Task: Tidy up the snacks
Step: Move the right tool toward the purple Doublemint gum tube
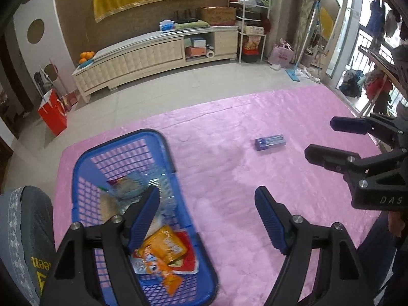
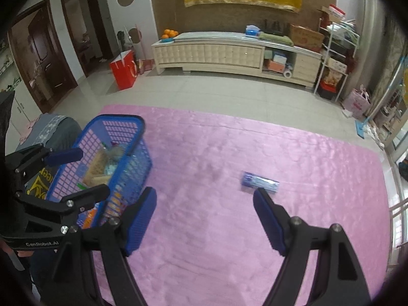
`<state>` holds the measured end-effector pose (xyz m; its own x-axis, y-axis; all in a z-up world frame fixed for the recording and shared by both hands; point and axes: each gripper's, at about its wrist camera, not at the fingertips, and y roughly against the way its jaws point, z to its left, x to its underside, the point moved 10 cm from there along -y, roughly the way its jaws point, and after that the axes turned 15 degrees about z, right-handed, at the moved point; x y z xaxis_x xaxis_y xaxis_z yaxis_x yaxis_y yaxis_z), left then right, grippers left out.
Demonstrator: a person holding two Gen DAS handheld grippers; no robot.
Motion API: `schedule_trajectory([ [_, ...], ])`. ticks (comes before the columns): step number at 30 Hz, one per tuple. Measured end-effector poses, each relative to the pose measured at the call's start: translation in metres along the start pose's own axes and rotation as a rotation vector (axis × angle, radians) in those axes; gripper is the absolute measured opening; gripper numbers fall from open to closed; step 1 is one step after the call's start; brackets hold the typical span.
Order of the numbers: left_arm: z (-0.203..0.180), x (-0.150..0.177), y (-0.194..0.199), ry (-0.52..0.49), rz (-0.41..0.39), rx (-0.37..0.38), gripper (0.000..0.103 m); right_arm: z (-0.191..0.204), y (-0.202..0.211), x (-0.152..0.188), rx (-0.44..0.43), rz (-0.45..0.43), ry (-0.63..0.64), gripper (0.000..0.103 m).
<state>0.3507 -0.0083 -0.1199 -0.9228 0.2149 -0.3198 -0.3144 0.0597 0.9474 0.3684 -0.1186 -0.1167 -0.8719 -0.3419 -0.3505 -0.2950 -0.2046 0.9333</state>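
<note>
Left wrist view: left gripper hangs with jaws spread and nothing between them, its left pad over the blue basket.
Right wrist view: right gripper also has jaws apart and empty, above the pink cloth.
Loose snack: one small purple packet lies alone on the cloth, apart from the basket.
Bearing from right jaws: about 1 o'clock, just past the tip of the right-hand pad, not touching it.
Bearing from left jaws: about 1 o'clock too, but well apart, across bare cloth.
Nearer hand: the right one, by my reading; it looks best placed to take the packet.
Packet's long axis: roughly 9-to-3 o'clock in the right wrist view, tilted a little down toward 4, so the jaws now line up along its length and would likely need a turn to close across its short side.
Basket position: at 10 o'clock from the right jaws, near the cloth's left edge.
Basket contents: several snack packs, among them an orange pouch, a red-and-white pack and pale wrappers; blur hides their labels.
Task progress: judged nearly done, only the purple packet outside.
</note>
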Motion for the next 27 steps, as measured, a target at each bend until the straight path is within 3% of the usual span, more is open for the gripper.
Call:
schedule_trajectory([
  [10, -0.053, -0.014, -0.022, -0.043, 0.017, 0.002, 0.075, -0.053, -0.012, 0.012, 0.011, -0.001, 0.024, 0.082],
  [15, -0.078, -0.022, -0.035, -0.078, 0.01, -0.046, 0.075, -0.07, -0.026, 0.02, 0.052, 0.006, 0.091, 0.082],
  [27, -0.091, -0.039, -0.078, -0.049, 0.034, -0.049, 0.075, -0.115, -0.068, 0.018, 0.001, 0.037, 0.133, 0.082],
])
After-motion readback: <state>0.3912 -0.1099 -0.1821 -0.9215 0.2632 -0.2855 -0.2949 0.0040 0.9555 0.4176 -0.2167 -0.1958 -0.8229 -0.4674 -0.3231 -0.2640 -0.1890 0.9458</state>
